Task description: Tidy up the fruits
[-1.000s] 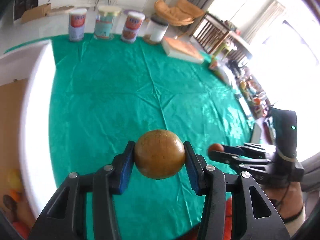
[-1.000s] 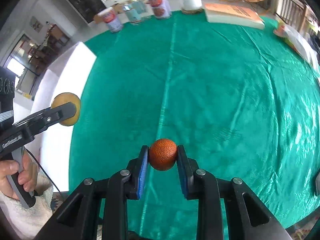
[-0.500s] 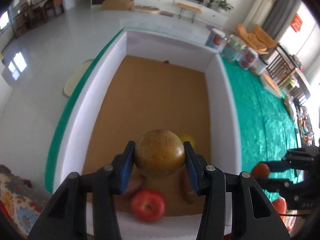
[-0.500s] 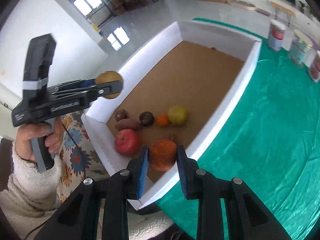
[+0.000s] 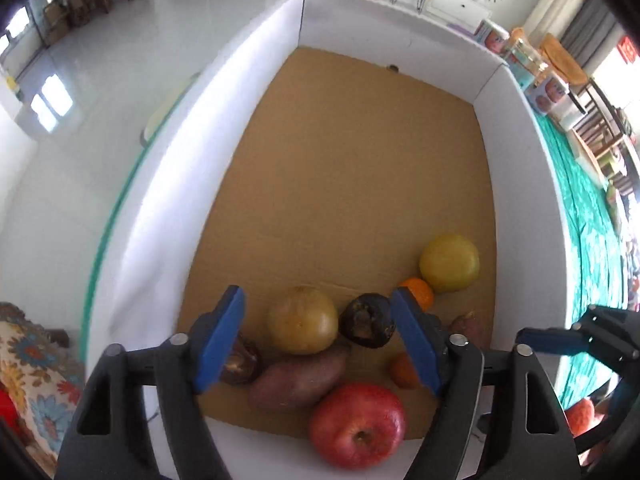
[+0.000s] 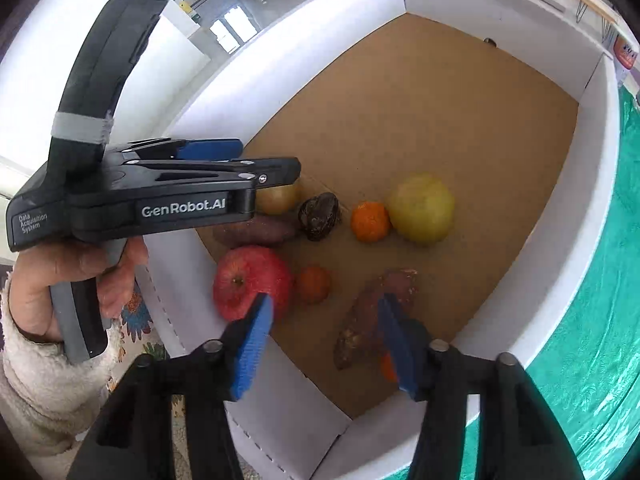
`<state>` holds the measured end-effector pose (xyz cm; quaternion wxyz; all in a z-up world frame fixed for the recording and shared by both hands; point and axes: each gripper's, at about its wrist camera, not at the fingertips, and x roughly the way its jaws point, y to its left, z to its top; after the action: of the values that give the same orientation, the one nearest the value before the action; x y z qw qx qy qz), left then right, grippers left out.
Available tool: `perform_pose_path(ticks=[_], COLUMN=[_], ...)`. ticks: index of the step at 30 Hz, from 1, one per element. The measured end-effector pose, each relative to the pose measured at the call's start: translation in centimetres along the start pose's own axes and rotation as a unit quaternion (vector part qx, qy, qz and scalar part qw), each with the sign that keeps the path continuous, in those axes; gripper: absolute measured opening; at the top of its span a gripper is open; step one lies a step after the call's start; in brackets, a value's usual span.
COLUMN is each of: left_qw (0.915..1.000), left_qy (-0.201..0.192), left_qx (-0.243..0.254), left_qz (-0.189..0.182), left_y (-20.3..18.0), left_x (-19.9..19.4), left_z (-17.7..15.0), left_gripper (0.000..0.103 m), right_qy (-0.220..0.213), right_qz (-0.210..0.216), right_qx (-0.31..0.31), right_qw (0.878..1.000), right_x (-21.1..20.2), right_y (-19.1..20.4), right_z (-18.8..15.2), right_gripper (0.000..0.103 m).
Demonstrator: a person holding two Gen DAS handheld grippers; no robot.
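A white-walled box [image 5: 256, 80] with a brown cardboard floor holds several fruits. My left gripper [image 5: 318, 344] is open above its near end, and the brown round fruit [image 5: 303, 319] lies on the floor between the open fingers. My right gripper [image 6: 324, 340] is open too; the rough orange fruit [image 6: 313, 284] lies beside a red apple [image 6: 250, 280]. Nearby lie a sweet potato [image 6: 376, 314], a small orange [image 6: 370, 221], a yellow fruit [image 6: 422, 208] and a dark fruit [image 6: 319, 216]. The left gripper's body [image 6: 152, 192] hides part of the brown fruit in the right wrist view.
A green tablecloth [image 6: 612, 320] covers the table right of the box. Jars [image 5: 536, 72] stand beyond the box's far corner. A floral cushion [image 5: 28, 360] lies lower left. The far half of the box floor [image 5: 360, 140] is bare.
Both grippers have opened over the box. The brown fruit and the rough orange fruit have dropped from the fingers onto the box floor among the other fruits.
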<state>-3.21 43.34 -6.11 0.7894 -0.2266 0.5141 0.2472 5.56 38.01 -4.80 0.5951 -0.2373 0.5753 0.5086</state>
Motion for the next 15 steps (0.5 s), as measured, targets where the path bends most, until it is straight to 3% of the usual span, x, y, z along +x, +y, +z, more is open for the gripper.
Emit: perform_pose_path(ticks=[3, 6, 8, 11, 14, 15], left_qw=[0.9972, 0.9869, 0.9785, 0.9830, 0.9916, 0.9921], left_qy=[-0.063, -0.129, -0.168, -0.156, -0.092, -0.081], left_qx=[0.024, 0.041, 0.022, -0.046, -0.090, -0.095], left_qz=[0.033, 0.088, 0.117, 0.086, 0.008, -0.002], left_y=[-1.2, -3.0, -3.8, -3.5, -3.2, -3.1], left_x=[-4.1, -7.9, -9.5, -9.7, -8.3, -7.9], left_z=[-0.4, -1.7, -2.8, -4.4, -5.4, -5.5], left_gripper=[0.089, 0.092, 0.094, 0.095, 0.095, 0.095], right_qy=[-0.029, -0.065, -0.087, -0.101, -0.105, -0.103], right_qz=[-0.028, -0.063, -0.067, -0.073, -0.082, -0.087], right_qx=[0.004, 0.012, 0.030, 0.055, 0.061, 0.059], right_qw=[0.999, 0.996, 0.993, 0.991, 0.989, 0.989], right_x=[-3.8, -7.3, -8.9, -9.4, -8.5, -8.2], right_y=[0.0, 0.6, 0.2, -0.3, 0.2, 0.4], right_z=[-0.8, -2.0, -3.6, -4.8, -5.7, -5.8], right_gripper=[0.090, 0.097, 0.099, 0.099, 0.099, 0.099])
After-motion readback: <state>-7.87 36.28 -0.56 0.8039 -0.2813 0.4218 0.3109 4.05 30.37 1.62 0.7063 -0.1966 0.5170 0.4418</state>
